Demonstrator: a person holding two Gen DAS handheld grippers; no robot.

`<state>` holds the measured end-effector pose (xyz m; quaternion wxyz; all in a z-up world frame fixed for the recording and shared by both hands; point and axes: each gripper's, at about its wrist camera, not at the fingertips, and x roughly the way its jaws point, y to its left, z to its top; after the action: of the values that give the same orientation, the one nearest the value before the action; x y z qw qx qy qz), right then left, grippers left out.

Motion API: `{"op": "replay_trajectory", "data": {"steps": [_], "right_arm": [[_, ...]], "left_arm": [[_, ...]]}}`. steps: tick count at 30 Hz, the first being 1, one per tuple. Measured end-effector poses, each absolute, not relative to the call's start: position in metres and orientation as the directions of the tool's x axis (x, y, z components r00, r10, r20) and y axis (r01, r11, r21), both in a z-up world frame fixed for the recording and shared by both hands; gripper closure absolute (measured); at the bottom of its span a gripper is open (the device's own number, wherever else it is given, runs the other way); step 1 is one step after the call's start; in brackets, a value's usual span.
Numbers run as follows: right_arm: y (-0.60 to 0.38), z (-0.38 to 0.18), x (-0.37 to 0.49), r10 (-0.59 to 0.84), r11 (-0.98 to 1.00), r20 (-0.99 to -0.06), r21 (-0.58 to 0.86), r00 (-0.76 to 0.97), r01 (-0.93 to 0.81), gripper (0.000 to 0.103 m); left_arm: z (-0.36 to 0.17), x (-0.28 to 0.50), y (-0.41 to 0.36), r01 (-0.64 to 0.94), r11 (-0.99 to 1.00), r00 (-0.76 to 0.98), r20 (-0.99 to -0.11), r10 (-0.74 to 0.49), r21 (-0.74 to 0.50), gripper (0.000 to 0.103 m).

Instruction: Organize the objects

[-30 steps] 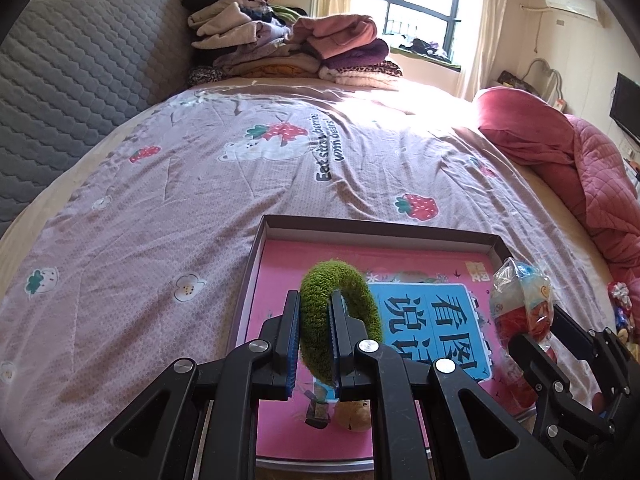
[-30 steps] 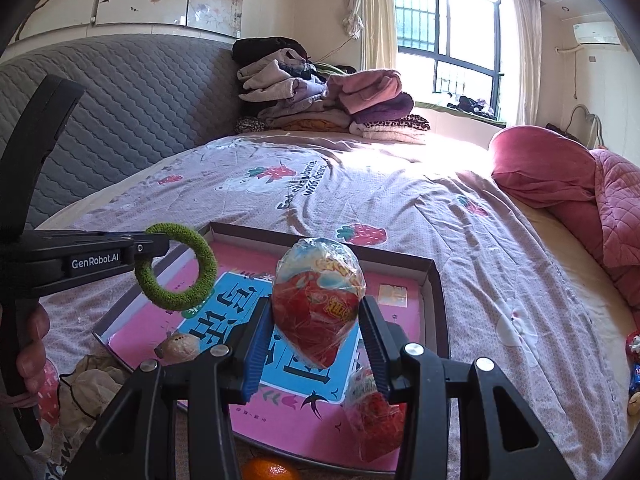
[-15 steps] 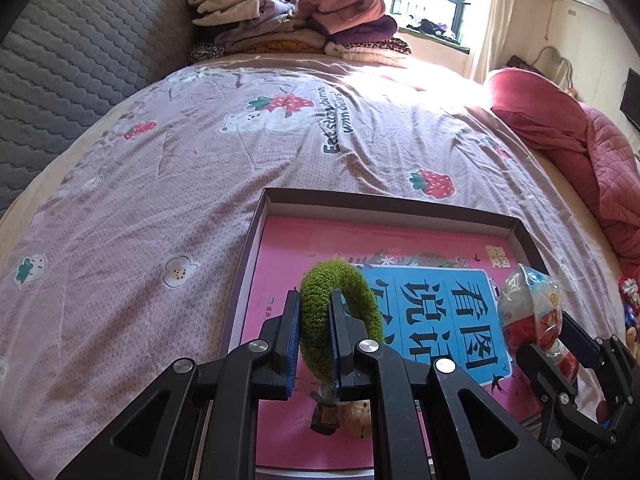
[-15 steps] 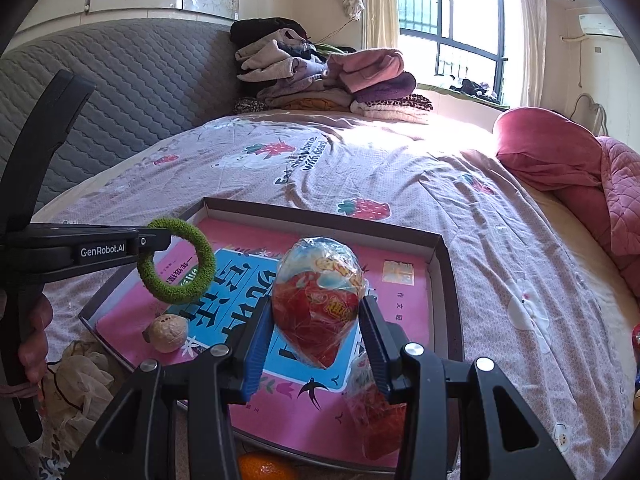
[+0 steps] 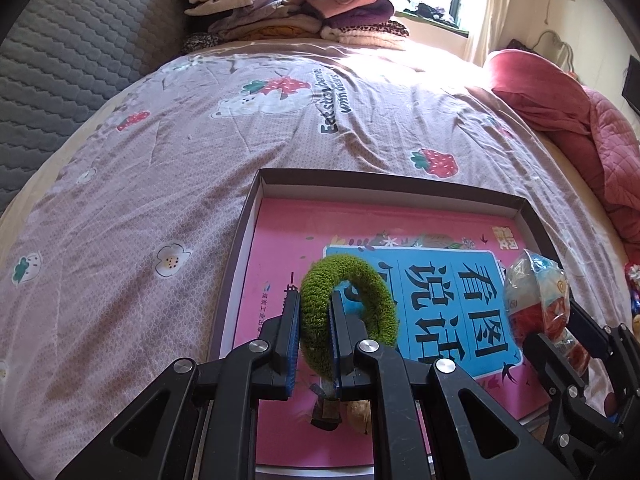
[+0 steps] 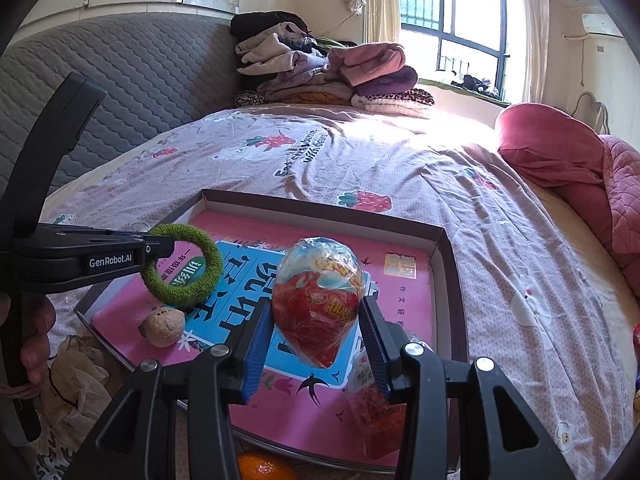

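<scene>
**Both grippers loaded above the shallow box: ring at left, snack packet at right**

Left gripper [image 5: 314,340]: jaws clamped on a fuzzy green ring [image 5: 348,312], pinched through one side of its band; the ring stands upright and is held above the near left part of the box, clear of the floor. Right gripper [image 6: 316,332]: jaws clamped on a plastic-wrapped snack packet [image 6: 318,304], red and blue, bulging between the pads; it too is carried in the air above the box, towards the near right.

Shallow cardboard box [image 6: 448,248]: dark rim, lying flat on the bed; its floor is covered by a pink and blue booklet [image 6: 400,292] with large printed characters. Already in the box: a small round walnut-like object [image 6: 162,326] near the left edge, below the ring; a second wrapped packet [image 6: 372,404] near the right front, partly hidden by the right gripper.

Outside the box: an orange fruit [image 6: 260,466] at the front edge; patterned bedsheet [image 5: 160,184]; folded clothes [image 6: 320,76] piled at the headboard.

Step in hand, by judgement: transport of both items to the box. Next move calls for lowering each load to a bare patch of the booklet, clear of the items already there, then parting the jaws.
</scene>
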<state>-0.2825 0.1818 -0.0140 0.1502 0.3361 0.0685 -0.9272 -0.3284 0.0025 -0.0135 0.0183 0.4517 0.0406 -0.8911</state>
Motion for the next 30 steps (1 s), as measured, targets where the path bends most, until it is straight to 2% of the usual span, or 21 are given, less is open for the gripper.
{"op": "replay_trajectory", "data": {"steps": [20,30], "right_arm": [[0.173,-0.026,-0.284,-0.215,-0.934,-0.685,-0.065,-0.696,0.353,0.059],[0.152,-0.034,-0.277,-0.212,-0.899,-0.698,-0.135,-0.684,0.416,0.059]], "left_arm": [[-0.021,-0.331,0.004,0.05,-0.998,-0.542,-0.84,0.009,-0.043,0.089],[-0.021,-0.329,-0.001,0.069,-0.997,-0.539,-0.843,-0.001,-0.042,0.086]]}}
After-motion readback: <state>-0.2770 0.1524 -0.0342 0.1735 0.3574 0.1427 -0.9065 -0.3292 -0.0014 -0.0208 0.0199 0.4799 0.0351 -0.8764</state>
